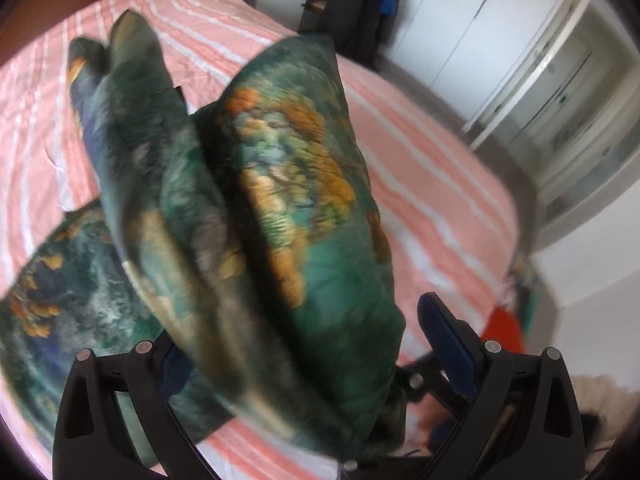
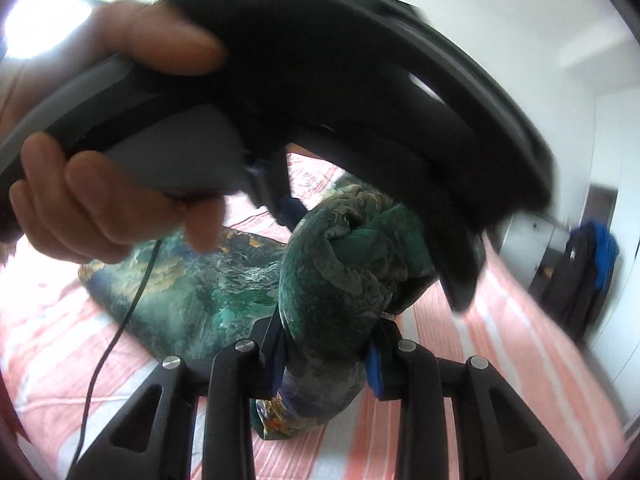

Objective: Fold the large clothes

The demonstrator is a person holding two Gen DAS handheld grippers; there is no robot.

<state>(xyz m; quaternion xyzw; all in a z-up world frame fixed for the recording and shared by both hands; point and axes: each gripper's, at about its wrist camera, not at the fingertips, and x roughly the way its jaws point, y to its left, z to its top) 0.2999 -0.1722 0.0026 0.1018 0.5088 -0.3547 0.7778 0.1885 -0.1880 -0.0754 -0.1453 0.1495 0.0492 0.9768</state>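
1. Gripping a bunched fold of the green printed garment point(image 2: 336, 280), our right hand-held gripper point(image 2: 326, 356) holds it narrowly above the striped bed point(image 2: 500, 320).
2. Our left hand-held gripper point(image 1: 312, 344) stands wide; cloth lies between its fingers, unpinched.
3. Risk: the thick bunch could slip out and undo the fold.

Home bedroom: striped bed point(image 1: 420, 152), white wardrobes point(image 1: 460, 20), clothes-draped chair point(image 1: 364, 12).

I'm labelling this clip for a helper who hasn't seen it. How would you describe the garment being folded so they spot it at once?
Find the bed with the pink-and-white striped cover. On it lies the dark green garment with orange and teal painterly patches, one bunched end lifted by the right tongs. It is the only patterned green cloth there.
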